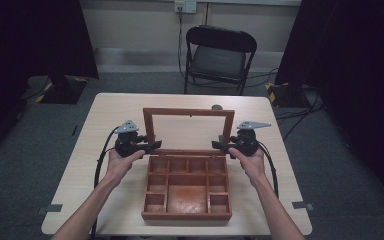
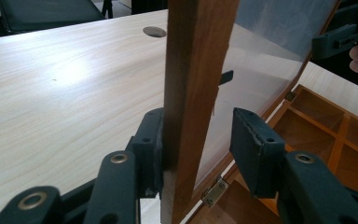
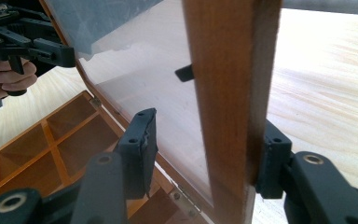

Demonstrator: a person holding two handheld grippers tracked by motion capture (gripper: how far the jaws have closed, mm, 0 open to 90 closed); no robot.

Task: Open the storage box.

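While lid [image 1: 188,113] stands upright, both hand-held grippers straddle its side rails, jaws open

The upright lid [image 1: 188,129] blocks passage across the box [image 1: 187,189]. Behind the lid the table [image 1: 120,107] lies bare; a chair [image 1: 219,57] stands beyond.

We see dim, soft overhead lighting in the high view, with dark corners. In both gripper views, glare whitens the table [image 2: 60,79]; the near jaws are slightly blurred.
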